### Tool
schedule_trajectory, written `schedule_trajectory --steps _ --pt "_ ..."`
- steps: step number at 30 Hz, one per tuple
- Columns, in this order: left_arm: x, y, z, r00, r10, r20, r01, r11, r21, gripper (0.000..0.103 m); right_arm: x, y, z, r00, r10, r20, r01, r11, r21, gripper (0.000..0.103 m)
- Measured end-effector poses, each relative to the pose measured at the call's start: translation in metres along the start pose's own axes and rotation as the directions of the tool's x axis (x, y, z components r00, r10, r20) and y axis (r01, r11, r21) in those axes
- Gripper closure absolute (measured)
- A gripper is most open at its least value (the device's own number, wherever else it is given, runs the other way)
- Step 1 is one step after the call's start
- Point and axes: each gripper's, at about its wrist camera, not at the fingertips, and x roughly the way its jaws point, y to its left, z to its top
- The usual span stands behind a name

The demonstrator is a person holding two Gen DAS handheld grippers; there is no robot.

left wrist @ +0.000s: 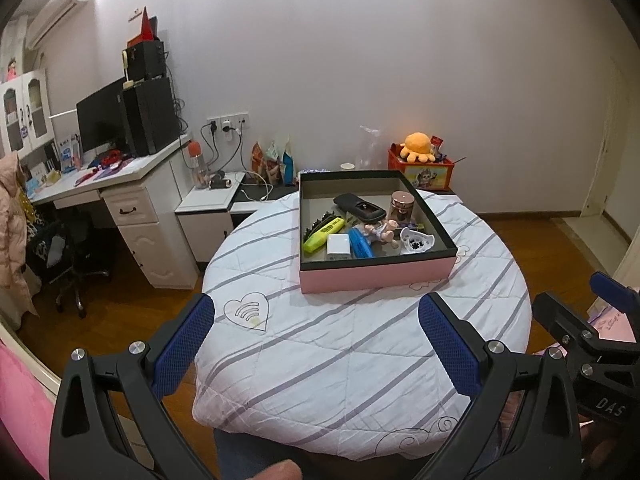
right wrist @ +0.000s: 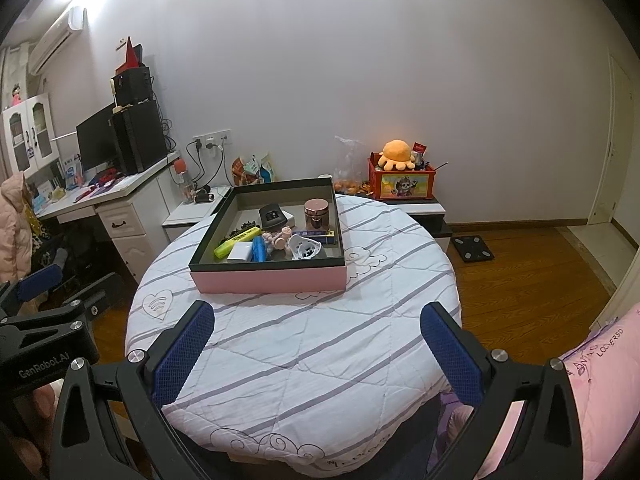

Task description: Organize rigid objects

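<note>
A pink box with a dark rim stands on the round table's striped cloth; it also shows in the right wrist view. Inside lie a yellow highlighter, a white block, a blue case, a black remote, a copper jar, a small doll and a white mask-like piece. My left gripper is open and empty above the near cloth. My right gripper is open and empty, short of the box.
A white desk with monitor and black tower stands at the left, an office chair before it. A low cabinet behind the table holds a red toy box with an orange plush. Wooden floor lies to the right.
</note>
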Motion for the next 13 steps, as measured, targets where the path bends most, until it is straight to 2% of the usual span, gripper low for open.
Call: schedule_trajectory --steps 6,13 --pt "0.0012 -0.0004 0.0013 1.0 -0.024 -0.006 0.024 1.0 0.002 0.0 -0.0003 -0.0006 0.0002 1.0 -0.001 0.003 0.001 1.0 -0.001 0.0" --pt "-0.0034 -0.0012 0.0019 1.0 -0.012 0.02 0.012 1.0 0.013 0.0 -0.0005 -0.0012 0.001 1.0 -0.005 0.004 0.005 1.0 0.004 0.0"
